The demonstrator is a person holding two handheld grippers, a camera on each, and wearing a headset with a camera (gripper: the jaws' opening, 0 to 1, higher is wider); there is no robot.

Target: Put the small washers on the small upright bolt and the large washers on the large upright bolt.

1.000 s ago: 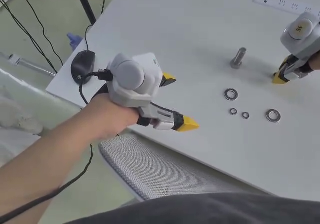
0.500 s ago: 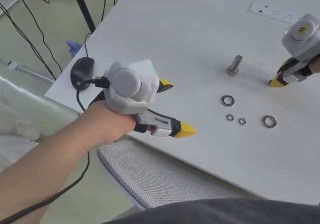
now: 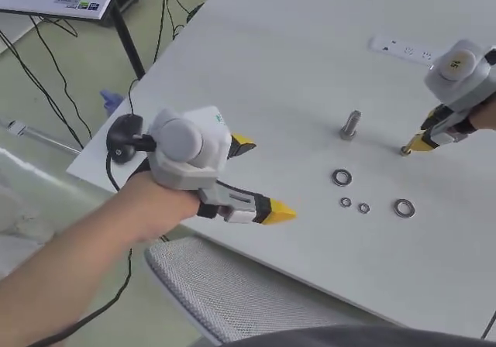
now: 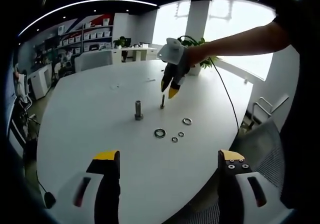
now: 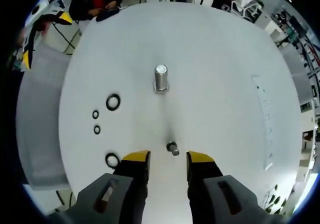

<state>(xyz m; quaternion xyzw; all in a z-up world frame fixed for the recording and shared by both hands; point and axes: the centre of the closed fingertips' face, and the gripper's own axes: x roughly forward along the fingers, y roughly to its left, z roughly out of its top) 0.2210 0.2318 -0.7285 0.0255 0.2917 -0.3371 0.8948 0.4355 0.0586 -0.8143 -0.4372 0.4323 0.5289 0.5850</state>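
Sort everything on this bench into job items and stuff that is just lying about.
Job: large bolt, small bolt, two large washers, two small washers.
Lying about: power strip, black corded puck.

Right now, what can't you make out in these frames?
- Small bolt, head view: tiny and partly overlapped by the right tool; thread unreadable.
- Right tool's body, head view: cut off by the right edge.
- Small washers, left gripper view: too small to tell their holes.
- Power strip, head view: one end hidden behind the right tool.
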